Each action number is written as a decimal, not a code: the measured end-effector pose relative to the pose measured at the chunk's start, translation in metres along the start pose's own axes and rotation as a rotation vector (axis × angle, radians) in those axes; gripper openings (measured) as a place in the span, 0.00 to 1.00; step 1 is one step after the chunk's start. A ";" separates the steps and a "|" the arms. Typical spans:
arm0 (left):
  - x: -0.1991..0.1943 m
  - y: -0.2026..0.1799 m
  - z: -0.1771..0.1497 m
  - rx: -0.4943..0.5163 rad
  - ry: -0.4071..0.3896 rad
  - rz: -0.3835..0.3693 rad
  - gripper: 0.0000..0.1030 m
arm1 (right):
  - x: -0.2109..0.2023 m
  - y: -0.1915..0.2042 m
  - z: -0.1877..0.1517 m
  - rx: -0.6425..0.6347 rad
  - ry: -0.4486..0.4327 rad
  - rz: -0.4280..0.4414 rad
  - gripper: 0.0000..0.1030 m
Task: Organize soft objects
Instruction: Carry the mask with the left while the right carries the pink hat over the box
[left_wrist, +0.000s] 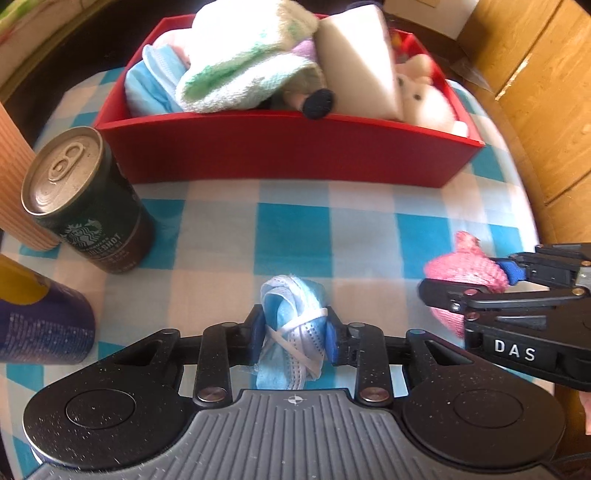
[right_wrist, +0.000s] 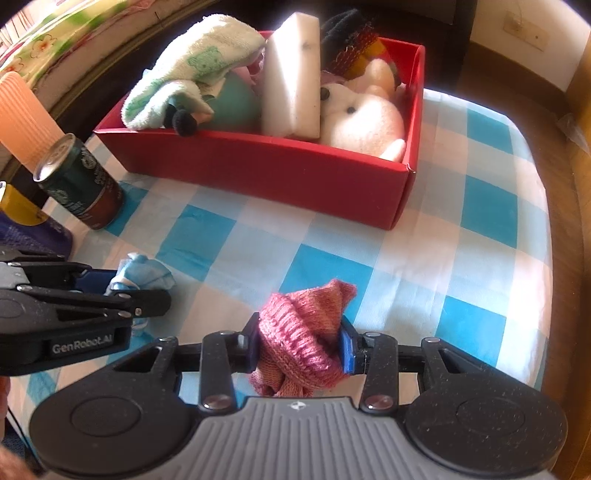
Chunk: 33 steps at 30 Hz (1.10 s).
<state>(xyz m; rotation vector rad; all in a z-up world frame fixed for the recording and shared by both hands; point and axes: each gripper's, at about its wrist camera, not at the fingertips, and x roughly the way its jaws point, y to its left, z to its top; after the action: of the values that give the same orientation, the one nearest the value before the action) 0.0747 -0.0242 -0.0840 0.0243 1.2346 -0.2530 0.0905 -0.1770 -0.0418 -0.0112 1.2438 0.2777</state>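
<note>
Two grips noted: blue face mask (left_wrist: 291, 325) clamped by left hand-held gripper (left_wrist: 294, 338); pink knit sock (right_wrist: 301, 343) clamped by right hand-held gripper (right_wrist: 302, 345).

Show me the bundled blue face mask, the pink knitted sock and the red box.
bundled blue face mask (left_wrist: 291, 325), left wrist view, its middle.
pink knitted sock (right_wrist: 299, 343), right wrist view, ribbed middle.
red box (right_wrist: 280, 173), right wrist view, front wall.

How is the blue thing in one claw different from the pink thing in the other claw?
The face mask is blue, thin and pleated, tied with its white straps; the knit sock is pink, thick and ribbed. The left gripper pinches the mask, the right gripper the sock. Both are soft and bunched.
</note>
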 end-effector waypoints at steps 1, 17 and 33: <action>-0.003 0.001 0.001 -0.002 -0.007 -0.012 0.32 | -0.004 0.001 -0.001 0.002 -0.005 0.011 0.17; -0.080 0.004 0.073 -0.128 -0.280 -0.136 0.33 | -0.086 -0.008 0.057 0.097 -0.284 0.102 0.17; -0.080 -0.004 0.108 -0.150 -0.354 -0.085 0.34 | -0.093 -0.024 0.092 0.109 -0.357 0.021 0.17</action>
<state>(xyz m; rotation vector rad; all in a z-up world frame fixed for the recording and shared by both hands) 0.1500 -0.0311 0.0276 -0.1958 0.8999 -0.2268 0.1542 -0.2041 0.0713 0.1400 0.9026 0.2188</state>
